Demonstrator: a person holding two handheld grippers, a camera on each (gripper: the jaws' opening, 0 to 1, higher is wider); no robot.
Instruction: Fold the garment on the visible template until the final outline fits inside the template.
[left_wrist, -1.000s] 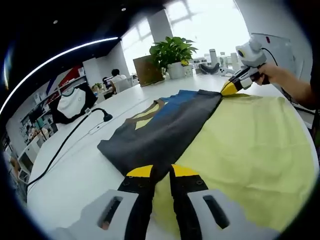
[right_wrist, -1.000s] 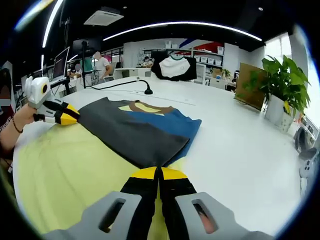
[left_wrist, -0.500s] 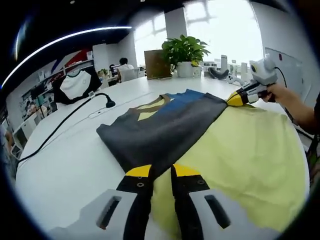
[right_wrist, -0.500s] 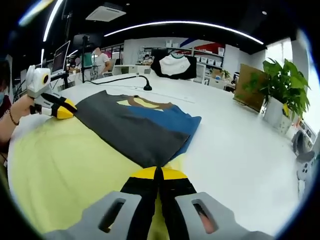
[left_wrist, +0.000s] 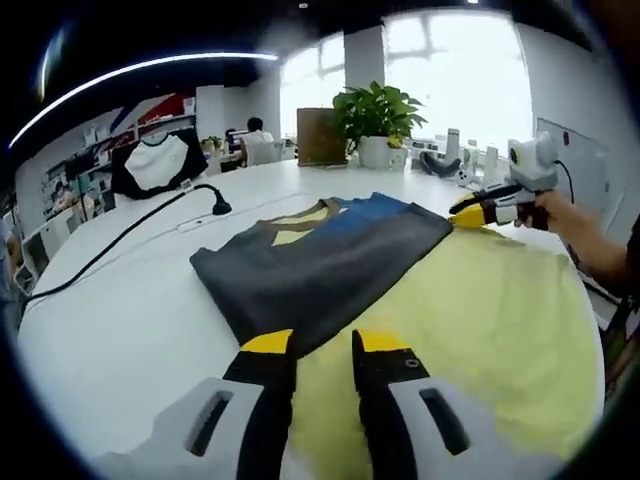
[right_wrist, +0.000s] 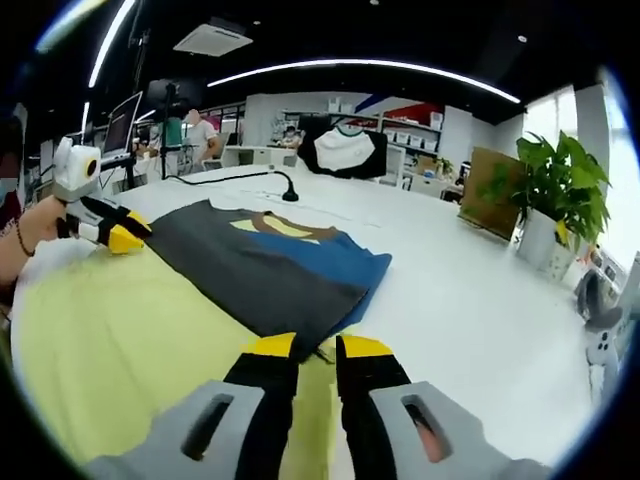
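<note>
A folded garment, dark grey with a blue and yellow part at its far end, lies half on a pale yellow template and half on the white table. My left gripper stands open just short of the garment's near corner, with nothing between its jaws. My right gripper is also open, close to the opposite corner of the garment, beside the template. The right gripper appears in the left gripper view at the far corner. The left gripper appears at the left of the right gripper view.
A black cable with a gooseneck stand runs over the table to the left of the garment. A potted plant and a cardboard box stand at the far edge. A black-and-white shirt hangs on a chair behind.
Both grippers were shut on the garment's corners; now both have opened, let the cloth go and drawn back a little. The garment lies flat.
</note>
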